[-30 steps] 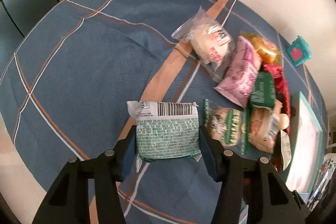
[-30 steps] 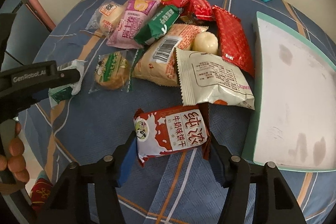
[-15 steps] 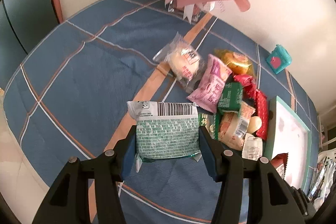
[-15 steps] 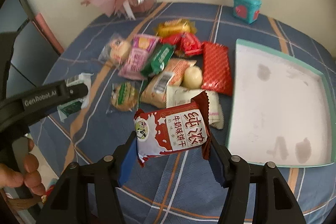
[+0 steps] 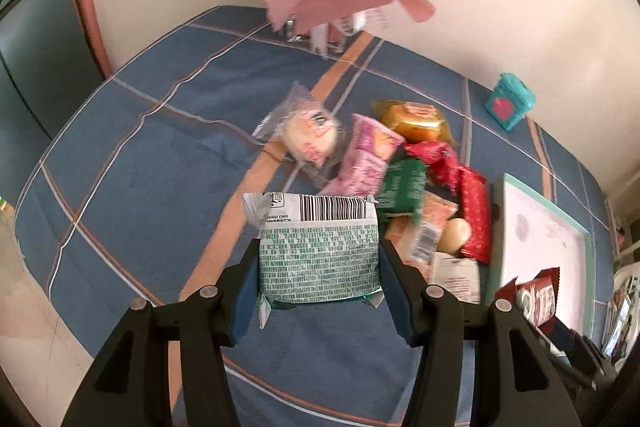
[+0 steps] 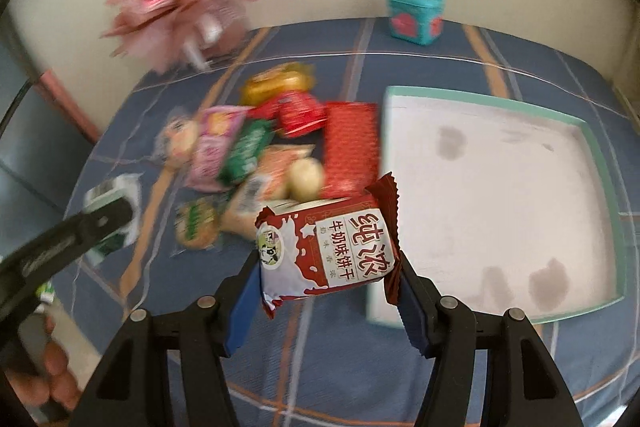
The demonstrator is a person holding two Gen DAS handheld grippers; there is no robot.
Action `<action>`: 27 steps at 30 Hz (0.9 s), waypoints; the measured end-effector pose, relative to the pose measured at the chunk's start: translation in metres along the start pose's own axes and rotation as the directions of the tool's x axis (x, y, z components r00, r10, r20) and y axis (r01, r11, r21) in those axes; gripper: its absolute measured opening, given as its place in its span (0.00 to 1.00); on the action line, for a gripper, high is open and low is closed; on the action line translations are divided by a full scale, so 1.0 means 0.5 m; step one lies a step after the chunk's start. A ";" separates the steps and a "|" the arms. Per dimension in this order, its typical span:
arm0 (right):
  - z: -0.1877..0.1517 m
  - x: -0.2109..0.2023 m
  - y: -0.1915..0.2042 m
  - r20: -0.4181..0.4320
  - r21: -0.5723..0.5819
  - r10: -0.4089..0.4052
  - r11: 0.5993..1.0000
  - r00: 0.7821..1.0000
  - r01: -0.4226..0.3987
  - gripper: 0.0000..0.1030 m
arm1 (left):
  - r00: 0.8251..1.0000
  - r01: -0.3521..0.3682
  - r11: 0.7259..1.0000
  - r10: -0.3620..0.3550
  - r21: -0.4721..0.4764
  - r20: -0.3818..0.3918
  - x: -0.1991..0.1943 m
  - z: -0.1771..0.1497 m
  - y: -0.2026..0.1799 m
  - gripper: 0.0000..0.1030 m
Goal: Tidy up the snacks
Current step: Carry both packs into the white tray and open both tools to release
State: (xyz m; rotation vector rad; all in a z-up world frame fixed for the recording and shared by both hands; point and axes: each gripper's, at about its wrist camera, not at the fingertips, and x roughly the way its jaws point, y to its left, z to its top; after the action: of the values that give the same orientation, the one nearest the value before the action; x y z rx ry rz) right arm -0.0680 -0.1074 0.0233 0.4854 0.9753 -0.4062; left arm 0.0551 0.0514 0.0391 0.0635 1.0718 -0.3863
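Snacks ride higher than a second ago: the left gripper [image 5: 320,267] stays clamped on the green-white packet [image 5: 318,255], the right gripper [image 6: 326,275] on the red biscuit packet [image 6: 326,247] (both well above the tablecloth [image 5: 140,187]), tray [image 6: 600,155] now right of it.

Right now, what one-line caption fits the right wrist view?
Right gripper holds a red-and-white biscuit packet above the blue plaid tablecloth, beside the empty teal-rimmed white tray.

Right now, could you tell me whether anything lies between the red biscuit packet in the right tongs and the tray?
Nothing visible does. The red biscuit packet hangs by the tray near corner; the snack pile lies left.
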 end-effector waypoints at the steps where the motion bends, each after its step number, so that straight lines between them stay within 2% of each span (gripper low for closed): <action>1: 0.007 0.002 -0.019 -0.001 0.028 -0.015 0.999 1.000 0.015 0.63 | 1.000 0.002 1.000 -0.002 0.016 0.000 -0.002 0.002 -0.016 0.56; 8: 0.036 -0.001 -0.147 -0.005 0.174 -0.169 0.970 0.986 0.167 0.63 | 0.999 0.032 0.989 -0.033 0.147 0.005 -0.013 0.012 -0.137 0.56; 10: 0.042 0.001 -0.184 -0.014 0.219 -0.189 0.957 0.982 0.188 0.63 | 0.999 0.040 0.981 -0.041 0.189 0.002 -0.010 0.012 -0.183 0.56; 15: 0.055 0.002 -0.277 -0.036 0.333 -0.233 0.914 0.972 0.232 0.63 | 0.993 0.114 0.954 -0.107 0.279 -0.041 0.018 0.011 -0.295 0.56; 18: 0.061 0.004 -0.318 -0.050 0.380 -0.258 0.889 0.965 0.257 0.63 | 0.990 0.135 0.937 -0.118 0.322 -0.071 0.050 0.006 -0.359 0.56; 27: 0.085 0.025 -0.372 -0.063 0.399 -0.334 0.855 0.941 0.330 0.63 | 0.985 0.166 0.902 -0.133 0.399 -0.110 0.142 0.006 -0.476 0.56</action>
State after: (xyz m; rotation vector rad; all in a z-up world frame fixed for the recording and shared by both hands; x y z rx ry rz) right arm -0.1316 -0.2852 -0.0059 0.6906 0.9707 -0.9366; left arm 0.0069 -0.1908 0.0114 0.3732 1.0643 -0.7495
